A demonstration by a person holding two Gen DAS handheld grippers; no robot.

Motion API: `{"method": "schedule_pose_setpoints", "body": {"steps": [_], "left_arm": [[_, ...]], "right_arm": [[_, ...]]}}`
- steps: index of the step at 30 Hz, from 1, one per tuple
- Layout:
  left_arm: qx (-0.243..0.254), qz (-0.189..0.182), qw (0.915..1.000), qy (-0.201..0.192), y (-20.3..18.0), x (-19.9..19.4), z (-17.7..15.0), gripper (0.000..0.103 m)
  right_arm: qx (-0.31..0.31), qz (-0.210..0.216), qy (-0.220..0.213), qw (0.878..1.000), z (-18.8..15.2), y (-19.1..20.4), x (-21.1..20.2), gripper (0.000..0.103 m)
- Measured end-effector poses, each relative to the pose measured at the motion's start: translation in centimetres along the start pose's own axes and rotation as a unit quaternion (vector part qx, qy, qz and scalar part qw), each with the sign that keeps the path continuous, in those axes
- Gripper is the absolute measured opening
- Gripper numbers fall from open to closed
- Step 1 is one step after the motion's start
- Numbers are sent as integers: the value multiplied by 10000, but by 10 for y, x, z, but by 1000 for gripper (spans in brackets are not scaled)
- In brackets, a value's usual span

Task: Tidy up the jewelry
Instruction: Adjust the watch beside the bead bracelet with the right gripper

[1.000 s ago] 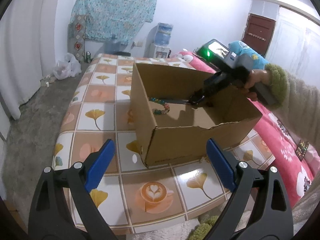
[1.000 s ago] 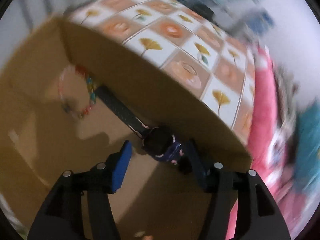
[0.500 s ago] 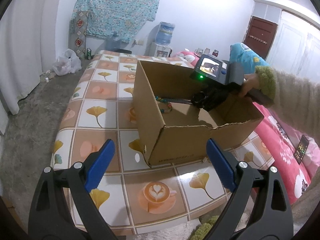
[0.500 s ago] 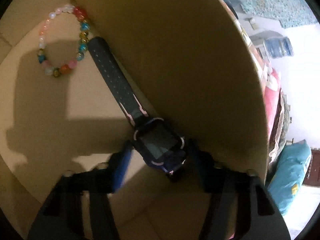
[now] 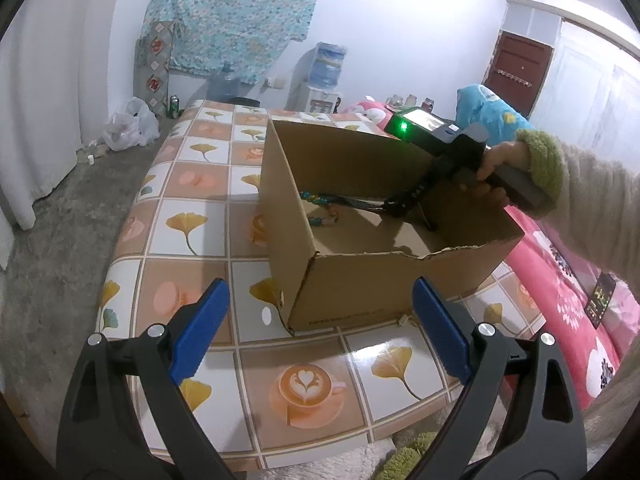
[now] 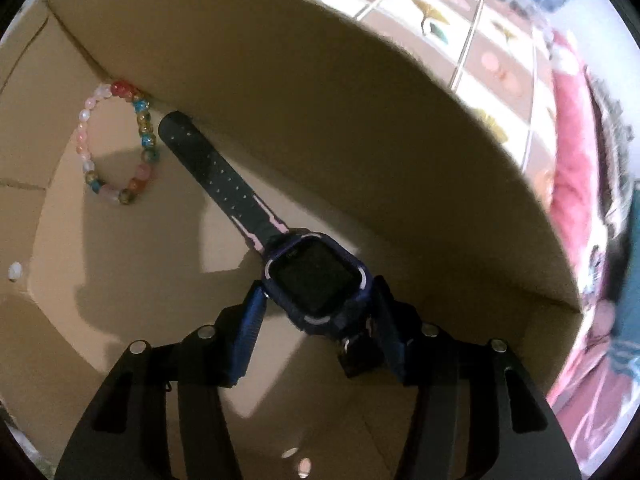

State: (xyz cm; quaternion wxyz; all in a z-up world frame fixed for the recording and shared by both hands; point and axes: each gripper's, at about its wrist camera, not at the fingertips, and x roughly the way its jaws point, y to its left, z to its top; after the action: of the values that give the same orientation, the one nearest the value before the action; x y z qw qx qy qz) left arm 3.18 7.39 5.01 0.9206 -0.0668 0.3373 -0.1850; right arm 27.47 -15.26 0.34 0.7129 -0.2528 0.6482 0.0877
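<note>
Watch (image 6: 316, 280), face blank, no readable writing, lying inside cardboard box (image 5: 400, 280) by its far wall, strap running toward bead bracelet (image 6: 116, 144). Right gripper (image 6: 316, 320) jaws opening around watch case. Left gripper (image 5: 320, 328) jaws gaping wide, empty, over desk (image 5: 180, 224).

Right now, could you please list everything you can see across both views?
Cardboard box: one, brown, open, on the table.
Watch: one, dark with pink trim, inside the box between the right gripper's pads.
Bead bracelet: one, multicoloured, on the box floor at a corner.
Table: one, ginkgo-and-coffee tiled cloth.
Water dispenser: one, by the far wall.
Left gripper: blue pads, open, empty, before the box.
Right gripper: down in the box, jaws opening around the watch.
</note>
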Motion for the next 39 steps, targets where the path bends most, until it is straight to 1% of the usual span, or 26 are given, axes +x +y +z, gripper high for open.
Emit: {"method": "schedule_pose_setpoints", "body": {"steps": [4, 9, 11, 12, 14, 19, 26, 27, 28, 30, 33, 38, 39], "left_arm": [[21, 11, 10000, 9, -2, 0, 0, 89], [0, -8, 10000, 3, -2, 0, 0, 89], [7, -23, 10000, 7, -3, 1, 0, 89], [14, -33, 10000, 14, -4, 1, -1, 89], [37, -47, 10000, 25, -6, 1, 0, 89], [100, -35, 9999, 4, -8, 0, 0, 89], [21, -34, 10000, 33, -5, 2, 0, 89], [36, -29, 10000, 33, -5, 2, 0, 89], [35, -21, 10000, 35, -5, 2, 0, 89], [44, -7, 10000, 38, -5, 2, 0, 89], [21, -8, 10000, 35, -4, 2, 0, 89], [-41, -40, 10000, 63, -2, 4, -2, 89], [-46, -52, 10000, 66, -1, 4, -2, 89]], "right_arm": [[143, 48, -192, 9997, -2, -3, -16, 55], [275, 432, -534, 9973, -7, -5, -38, 55], [313, 468, -630, 9964, -12, -4, -42, 50], [349, 472, -641, 9962, -13, -3, -43, 43], [425, 499, -598, 9961, -9, -3, -41, 42], [522, 467, -505, 9963, -14, -6, -37, 42], [832, 593, -692, 9923, -7, -14, -37, 42], [845, 578, -693, 9923, -5, -14, -35, 38], [839, 573, -663, 9926, -4, -13, -32, 33], [860, 650, -535, 9927, -2, -11, -23, 28], [792, 664, -477, 9935, -4, -3, -19, 28], [658, 754, -264, 9946, -11, 11, -10, 28], [619, 712, -282, 9951, -12, 14, -9, 28]]}}
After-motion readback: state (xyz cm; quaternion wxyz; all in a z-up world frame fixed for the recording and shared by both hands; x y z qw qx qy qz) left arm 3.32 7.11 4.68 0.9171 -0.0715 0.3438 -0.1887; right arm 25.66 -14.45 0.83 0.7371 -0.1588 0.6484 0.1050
